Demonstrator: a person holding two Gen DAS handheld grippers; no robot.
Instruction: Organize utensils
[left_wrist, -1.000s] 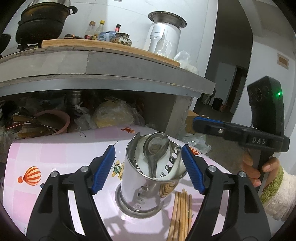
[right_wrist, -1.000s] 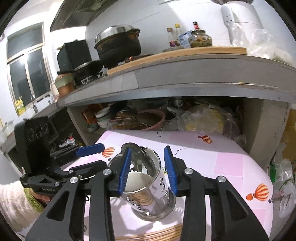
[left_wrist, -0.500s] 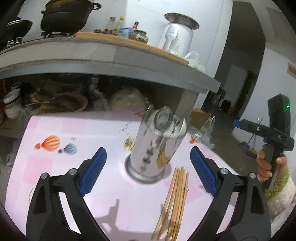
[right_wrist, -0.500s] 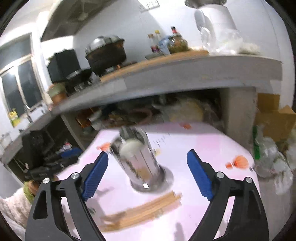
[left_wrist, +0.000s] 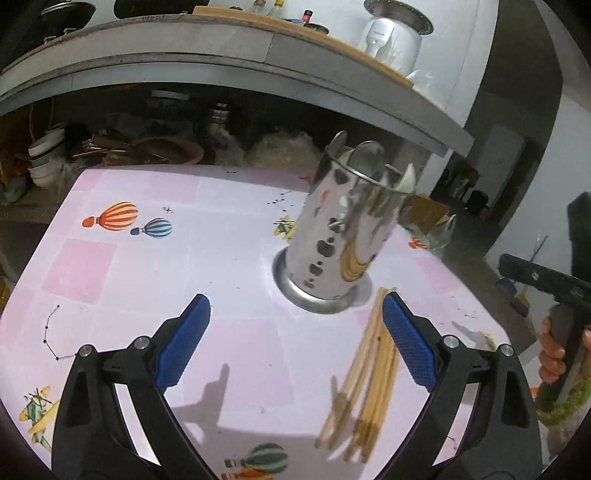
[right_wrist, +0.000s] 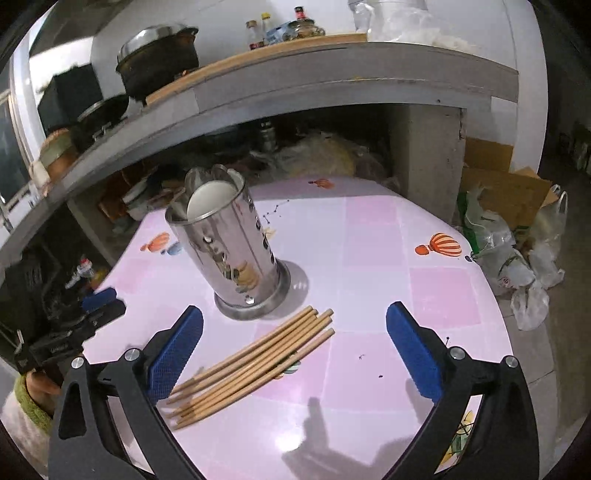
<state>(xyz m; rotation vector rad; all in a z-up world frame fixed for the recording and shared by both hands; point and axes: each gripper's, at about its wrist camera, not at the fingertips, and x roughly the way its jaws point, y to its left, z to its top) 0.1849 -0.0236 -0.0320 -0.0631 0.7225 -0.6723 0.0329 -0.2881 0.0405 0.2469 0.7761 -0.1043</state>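
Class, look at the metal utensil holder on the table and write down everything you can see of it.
The holder is a shiny steel cylinder with a flared round base and small cut-out holes in its wall. It stands upright on the pink table, with metal and white spoons sticking out of its open top. A bundle of wooden chopsticks lies on the table beside its base. Neither gripper touches it.

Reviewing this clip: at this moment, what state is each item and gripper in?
Utensil holder: upright on the table, spoons inside.
Chopsticks: loose bundle lying flat beside the holder's base, not yet in it.
Left gripper: open, empty.
Right gripper: jaws opening, nothing gripped, above the chopsticks.
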